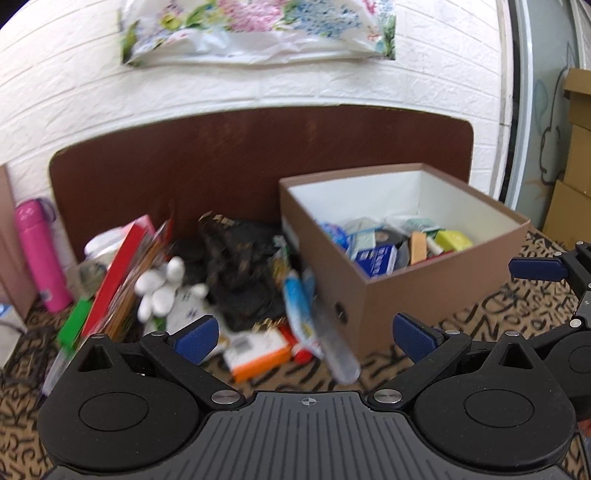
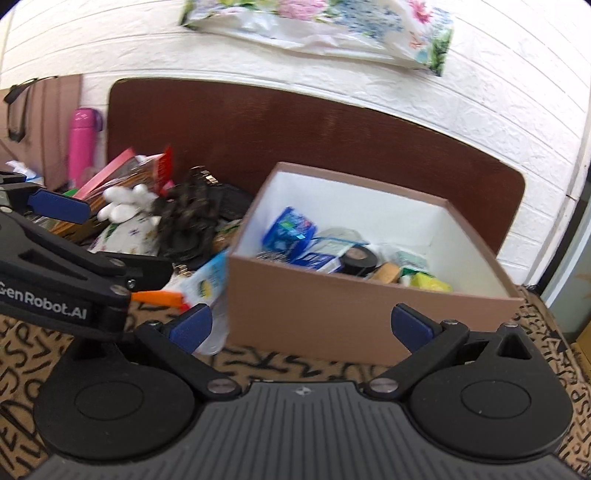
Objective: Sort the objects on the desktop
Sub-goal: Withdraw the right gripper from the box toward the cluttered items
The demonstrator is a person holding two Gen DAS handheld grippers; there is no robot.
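Note:
A brown cardboard box point(image 1: 436, 291) with a white inside stands on the patterned cloth, holding several small items; it also shows in the right wrist view point(image 2: 332, 317). Left of it lies a pile: a black pouch point(image 1: 243, 273), white cotton balls point(image 1: 162, 288), a red packet point(image 1: 118, 273), a blue-white tube point(image 1: 299, 306), an orange-white box point(image 1: 258, 350). My left gripper point(image 1: 306, 338) is open and empty, just before the pile and the box's corner. My right gripper point(image 2: 301, 328) is open and empty in front of the box's near wall.
A pink flask point(image 1: 38, 254) stands at the far left. A dark brown board point(image 1: 258, 155) leans on the white brick wall behind. Cardboard cartons point(image 1: 576, 155) are stacked at the right. A floral bag point(image 1: 258, 29) hangs on the wall.

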